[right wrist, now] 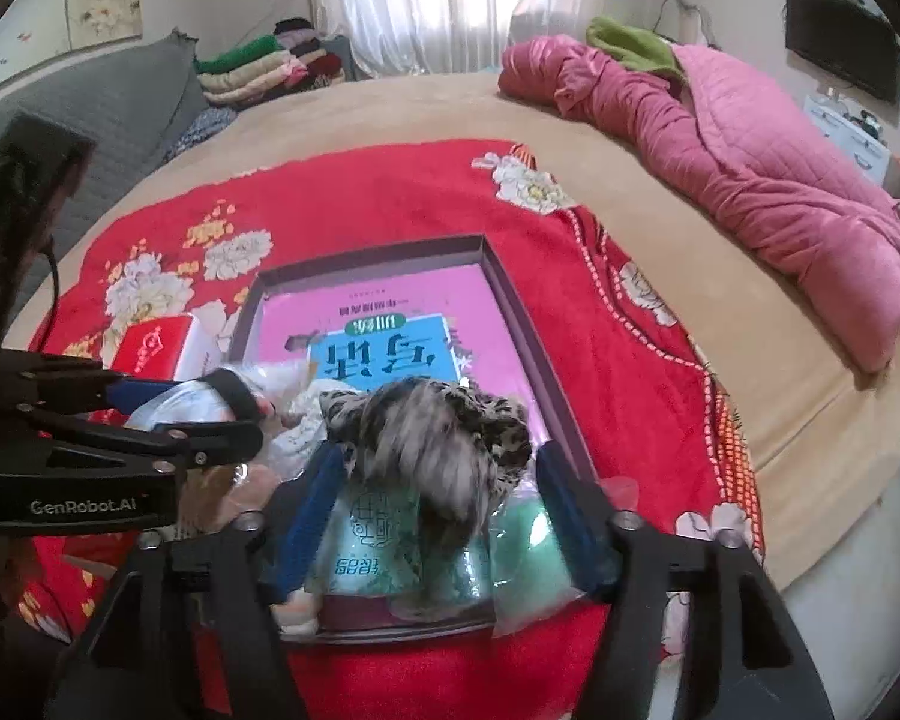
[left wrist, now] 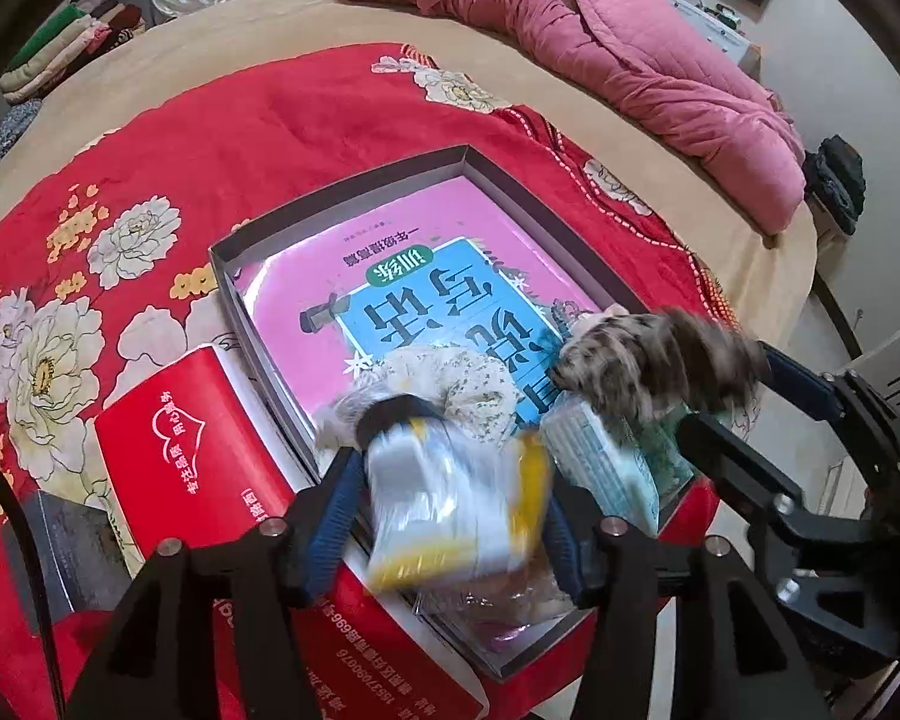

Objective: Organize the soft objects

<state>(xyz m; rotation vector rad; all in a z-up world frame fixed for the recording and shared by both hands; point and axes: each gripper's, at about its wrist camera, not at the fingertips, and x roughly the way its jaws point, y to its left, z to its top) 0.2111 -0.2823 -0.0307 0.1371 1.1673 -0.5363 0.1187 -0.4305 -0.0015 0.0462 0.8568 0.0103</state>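
We've got both grippers over the box [right wrist: 513, 294] — right gripper [right wrist: 435, 468] spread around the leopard scrunchie [right wrist: 432, 426], left gripper [left wrist: 450, 468] loose around the tissue pack [left wrist: 450, 498] — drop them gently into the near end.

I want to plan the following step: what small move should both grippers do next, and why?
Probably lift both straight up. The leopard scrunchie and the yellow-white packet hang blurred over the box between spread fingers, seemingly let go.
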